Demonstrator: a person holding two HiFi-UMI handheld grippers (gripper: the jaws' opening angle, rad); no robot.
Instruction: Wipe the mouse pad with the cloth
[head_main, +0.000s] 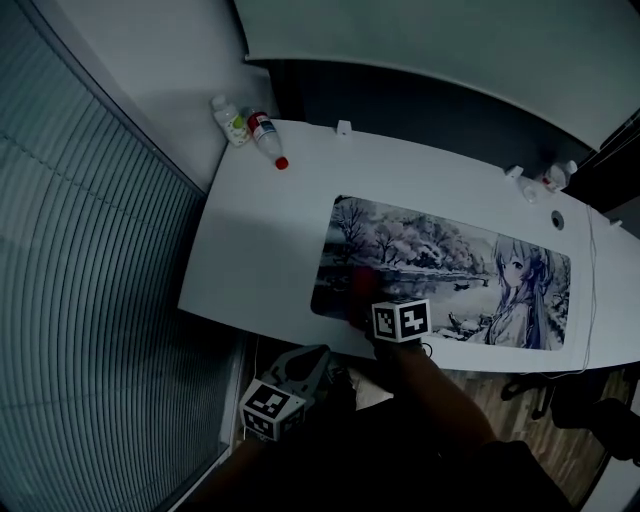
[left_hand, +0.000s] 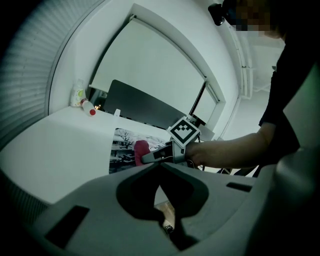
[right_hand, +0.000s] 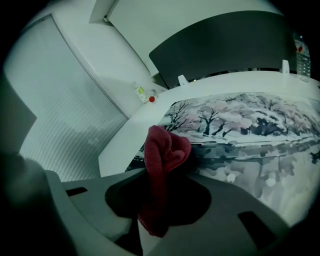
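A long mouse pad (head_main: 450, 270) printed with a snowy landscape and an anime figure lies on the white desk (head_main: 270, 230). My right gripper (head_main: 362, 305) is shut on a bunched red cloth (head_main: 360, 285) at the pad's near left corner. In the right gripper view the cloth (right_hand: 165, 150) sticks up from between the jaws of the right gripper (right_hand: 159, 175), over the pad (right_hand: 260, 130). My left gripper (head_main: 318, 355) hangs below the desk's front edge, jaws together and empty. The left gripper view shows the left gripper (left_hand: 159, 165), and beyond it the cloth (left_hand: 141, 151) and the right gripper (left_hand: 152, 158).
Two small bottles (head_main: 232, 120) (head_main: 267, 138) stand at the desk's far left corner. Small items (head_main: 558, 176) and a cable hole (head_main: 557, 220) sit at the far right. A cable (head_main: 592, 290) runs along the right edge. Window blinds (head_main: 90, 300) fill the left side.
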